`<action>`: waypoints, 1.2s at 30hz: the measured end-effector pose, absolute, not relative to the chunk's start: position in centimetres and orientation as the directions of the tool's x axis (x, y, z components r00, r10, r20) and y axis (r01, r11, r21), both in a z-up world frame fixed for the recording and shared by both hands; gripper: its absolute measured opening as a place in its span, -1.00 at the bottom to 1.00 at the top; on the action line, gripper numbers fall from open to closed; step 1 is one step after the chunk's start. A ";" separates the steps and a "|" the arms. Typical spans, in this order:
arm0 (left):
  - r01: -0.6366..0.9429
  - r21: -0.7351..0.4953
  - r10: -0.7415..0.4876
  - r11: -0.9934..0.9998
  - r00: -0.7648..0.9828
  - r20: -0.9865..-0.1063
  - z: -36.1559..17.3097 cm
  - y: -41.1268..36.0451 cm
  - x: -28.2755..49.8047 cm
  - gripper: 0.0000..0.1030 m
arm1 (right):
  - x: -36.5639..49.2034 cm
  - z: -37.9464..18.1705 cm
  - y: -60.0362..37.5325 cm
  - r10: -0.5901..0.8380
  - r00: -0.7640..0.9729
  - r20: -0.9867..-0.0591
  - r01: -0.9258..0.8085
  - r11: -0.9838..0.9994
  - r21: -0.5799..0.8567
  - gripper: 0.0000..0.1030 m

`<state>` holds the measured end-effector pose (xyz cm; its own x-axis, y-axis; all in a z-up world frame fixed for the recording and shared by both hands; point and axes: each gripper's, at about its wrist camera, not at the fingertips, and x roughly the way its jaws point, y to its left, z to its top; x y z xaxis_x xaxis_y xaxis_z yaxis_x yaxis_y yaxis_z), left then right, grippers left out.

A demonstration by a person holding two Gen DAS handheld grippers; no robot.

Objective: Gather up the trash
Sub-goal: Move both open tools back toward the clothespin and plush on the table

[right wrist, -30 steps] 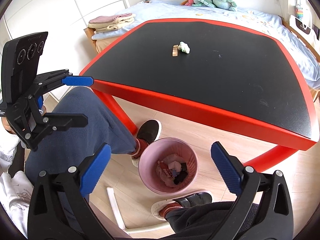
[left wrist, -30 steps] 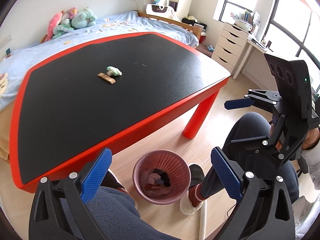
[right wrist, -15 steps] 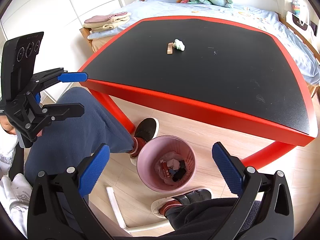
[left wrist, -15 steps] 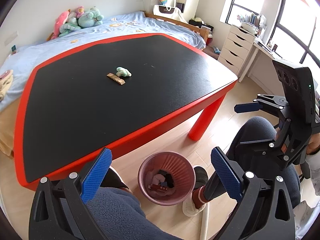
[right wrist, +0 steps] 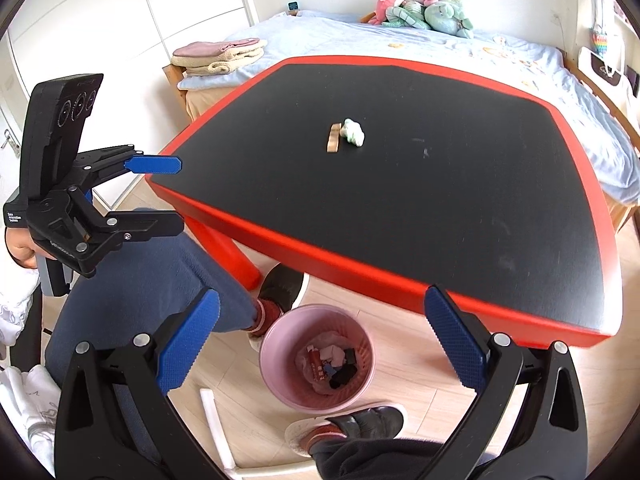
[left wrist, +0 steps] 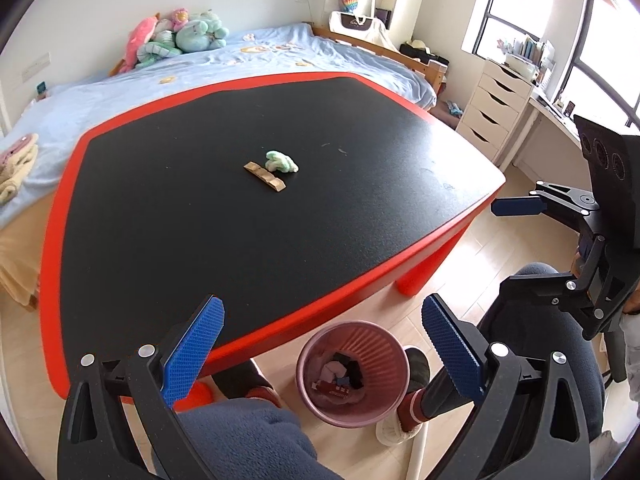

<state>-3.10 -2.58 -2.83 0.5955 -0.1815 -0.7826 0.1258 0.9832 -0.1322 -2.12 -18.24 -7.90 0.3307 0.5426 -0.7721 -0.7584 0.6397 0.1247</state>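
Note:
A crumpled pale green wad (left wrist: 281,161) and a tan wrapper strip (left wrist: 264,176) lie side by side mid-table; they also show in the right wrist view as the wad (right wrist: 353,132) and the strip (right wrist: 333,143). A pink bin (left wrist: 354,372) with trash inside stands on the floor under the table's near edge, also in the right wrist view (right wrist: 318,356). My left gripper (left wrist: 320,344) is open and empty above the bin. My right gripper (right wrist: 320,340) is open and empty above the bin. Each gripper shows in the other's view: right (left wrist: 516,240), left (right wrist: 164,196).
The black table with a red rim (left wrist: 280,320) stands over a wood floor. The person's legs and slippers (right wrist: 280,284) flank the bin. A bed with plush toys (left wrist: 176,38) lies behind the table, white drawers (left wrist: 496,108) at the right.
Both grippers have risen and tilted up toward the table; the wad and strip sit lower and nearer in both views. The jaws stayed open.

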 end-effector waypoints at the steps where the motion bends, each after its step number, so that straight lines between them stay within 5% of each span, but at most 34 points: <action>1: 0.120 -0.133 -0.178 0.984 0.595 -0.784 -2.8 -2.4 -2.7 0.85 | -1.7 -7.7 -18.0 0.539 0.340 -0.771 -0.761 0.640 0.111 0.95; 36: -0.068 -0.016 0.026 0.998 0.576 -0.817 -8.3 -1.0 11.1 0.85 | 13.5 -8.3 -12.1 0.503 0.380 -0.776 -0.754 0.655 0.056 0.94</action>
<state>11.11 -0.97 -8.31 0.5756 0.0264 -0.8173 -0.0680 0.9976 -0.0157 13.47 -12.09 -8.28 0.3798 0.5032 -0.7762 -0.7539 0.6547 0.0556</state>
